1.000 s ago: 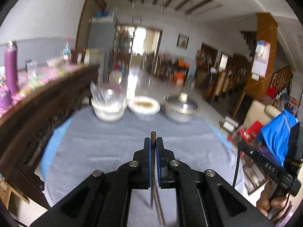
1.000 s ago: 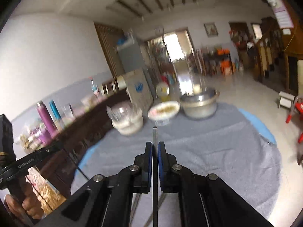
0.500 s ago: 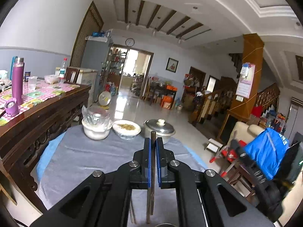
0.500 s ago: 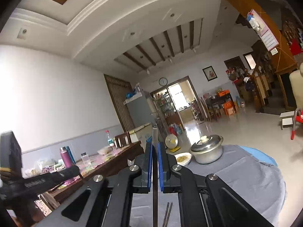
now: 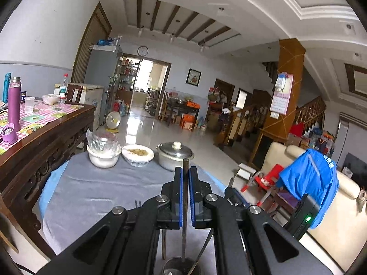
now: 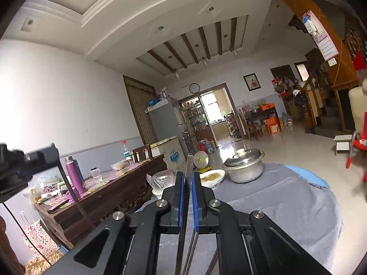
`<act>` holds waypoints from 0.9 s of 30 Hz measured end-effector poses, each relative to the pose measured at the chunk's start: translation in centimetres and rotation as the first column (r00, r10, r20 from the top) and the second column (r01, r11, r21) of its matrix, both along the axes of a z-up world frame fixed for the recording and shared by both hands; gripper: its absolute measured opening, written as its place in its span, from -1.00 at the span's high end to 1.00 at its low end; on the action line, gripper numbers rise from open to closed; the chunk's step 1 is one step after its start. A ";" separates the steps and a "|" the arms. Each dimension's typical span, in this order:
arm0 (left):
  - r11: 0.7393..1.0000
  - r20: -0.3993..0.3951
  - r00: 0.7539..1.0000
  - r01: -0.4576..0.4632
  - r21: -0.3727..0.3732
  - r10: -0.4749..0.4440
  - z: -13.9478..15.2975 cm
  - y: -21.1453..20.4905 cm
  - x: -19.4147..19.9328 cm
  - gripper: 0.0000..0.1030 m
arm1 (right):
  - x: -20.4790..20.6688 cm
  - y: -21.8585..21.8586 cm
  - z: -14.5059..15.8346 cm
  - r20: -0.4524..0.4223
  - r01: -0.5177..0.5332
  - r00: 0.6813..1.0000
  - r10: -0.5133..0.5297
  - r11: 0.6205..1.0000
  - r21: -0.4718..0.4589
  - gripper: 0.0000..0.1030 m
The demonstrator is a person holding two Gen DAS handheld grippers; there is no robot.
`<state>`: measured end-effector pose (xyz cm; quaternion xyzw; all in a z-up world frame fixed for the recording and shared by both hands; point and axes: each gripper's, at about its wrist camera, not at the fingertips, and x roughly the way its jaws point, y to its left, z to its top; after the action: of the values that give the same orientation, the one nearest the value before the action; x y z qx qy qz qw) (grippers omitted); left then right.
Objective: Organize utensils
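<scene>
The left tongs (image 5: pixel 185 178) are clamped on a dark, slim utensil handle (image 5: pixel 185 197) that runs upright from 12 to 6 o'clock, its top end poking above the pads and its lower end reaching into a steel cup (image 5: pixel 181 266) at the bottom edge. The right tongs (image 6: pixel 187 183) pinch a flat metal utensil (image 6: pixel 186 206), likewise upright, its tip at 12 o'clock. Beyond, on the grey-clothed desk (image 5: pixel 96 194), stand a wrapped white bowl (image 5: pixel 103 153), a bowl of food (image 5: pixel 137 155) and a lidded steel pot (image 5: pixel 174 155).
</scene>
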<state>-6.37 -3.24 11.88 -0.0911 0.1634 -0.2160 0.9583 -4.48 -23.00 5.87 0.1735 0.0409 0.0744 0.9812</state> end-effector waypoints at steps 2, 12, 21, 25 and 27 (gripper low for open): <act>1.000 -0.028 1.000 -0.002 0.012 0.002 -0.8 -0.2 0.2 0.90 | 0.0 -0.1 0.0 -0.002 -0.003 1.000 0.003 1.000 0.001 0.86; 0.999 -0.161 0.986 -0.042 0.033 0.047 -4.4 0.0 1.5 0.90 | -0.2 -0.2 0.2 0.024 0.039 0.999 -0.039 0.999 0.023 0.87; 0.999 -0.224 0.974 -0.018 0.044 0.028 -5.8 0.3 1.4 0.90 | 0.2 1.2 -1.1 -0.035 -0.026 0.999 0.025 1.000 -0.015 0.85; 0.999 -0.244 0.969 -0.012 0.043 0.022 -6.3 0.4 1.4 0.90 | -0.2 0.5 -1.1 -0.025 0.001 1.000 -0.001 1.000 0.008 0.85; 0.999 -0.249 0.968 -0.013 0.043 0.023 -6.7 0.4 1.6 0.90 | 0.0 0.4 -0.6 -0.016 0.015 1.000 -0.015 1.000 0.007 0.85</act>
<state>-4.79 -2.87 5.20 -0.0995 0.2859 -0.1906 0.9338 -4.47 -22.55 5.28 0.1778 0.0471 0.0658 0.9807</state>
